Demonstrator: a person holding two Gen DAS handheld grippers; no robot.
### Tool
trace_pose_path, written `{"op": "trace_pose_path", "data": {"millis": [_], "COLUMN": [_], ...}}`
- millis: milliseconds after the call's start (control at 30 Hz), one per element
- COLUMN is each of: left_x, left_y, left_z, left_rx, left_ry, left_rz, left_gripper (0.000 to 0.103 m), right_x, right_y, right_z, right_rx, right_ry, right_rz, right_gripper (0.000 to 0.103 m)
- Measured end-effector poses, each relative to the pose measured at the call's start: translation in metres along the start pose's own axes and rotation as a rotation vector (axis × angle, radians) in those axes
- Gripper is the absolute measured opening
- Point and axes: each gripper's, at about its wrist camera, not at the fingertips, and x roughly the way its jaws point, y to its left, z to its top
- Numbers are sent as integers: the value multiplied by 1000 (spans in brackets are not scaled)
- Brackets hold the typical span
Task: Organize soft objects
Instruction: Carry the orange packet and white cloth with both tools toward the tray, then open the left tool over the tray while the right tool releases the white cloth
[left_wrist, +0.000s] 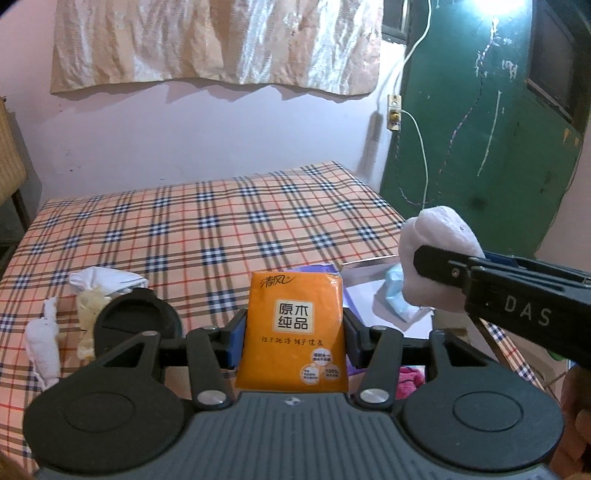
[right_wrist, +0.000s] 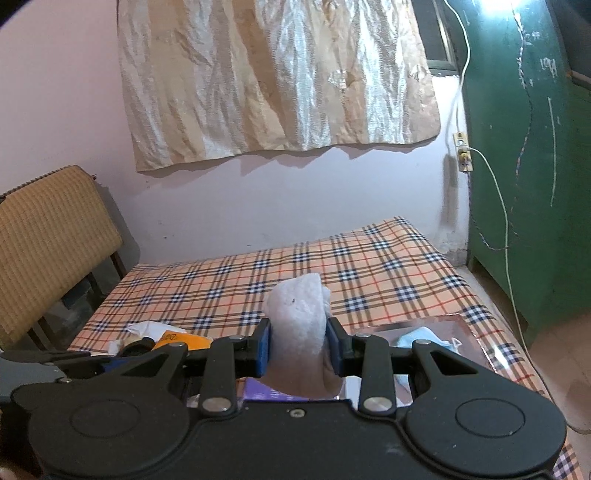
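My left gripper (left_wrist: 293, 334) is shut on an orange tissue pack (left_wrist: 293, 325) and holds it upright above the plaid bed (left_wrist: 207, 221). My right gripper (right_wrist: 299, 345) is shut on a rolled white towel (right_wrist: 301, 321); it also shows in the left wrist view (left_wrist: 436, 254) at the right, above a clear box (left_wrist: 373, 284) that holds a light blue face mask (left_wrist: 397, 291). A second white towel roll (left_wrist: 42, 341), a white cloth (left_wrist: 105, 278) and a yellowish cloth (left_wrist: 88, 306) lie on the bed at the left.
A purple item (left_wrist: 317, 267) lies behind the pack. A pink cloth (left_wrist: 410, 380) shows low at the right. A black round lid (left_wrist: 135, 314) sits left of the gripper. A woven chair (right_wrist: 48, 236) stands left of the bed, a green door (right_wrist: 528, 184) at the right.
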Motion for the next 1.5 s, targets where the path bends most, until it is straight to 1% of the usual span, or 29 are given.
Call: {"op": "trace_pose_path", "data": {"millis": [500, 867, 1167, 1500], "left_x": [15, 36, 58, 80], "left_y": [-30, -51, -68, -74], "left_z": [-4, -6, -4, 0], "left_rx": [42, 65, 80, 67], "left_ry": [33, 58, 79, 100], "left_rz": [-50, -90, -110, -119], "left_gripper": [53, 53, 53, 53], "right_x": [-4, 2, 15, 39], "right_y": [-44, -81, -102, -116], "right_z": [-10, -18, -25, -27], "right_rx": [38, 72, 101, 125], "right_ry": [17, 50, 78, 106], "right_rz": [-60, -112, -126, -129], "right_gripper": [39, 40, 40, 41]}}
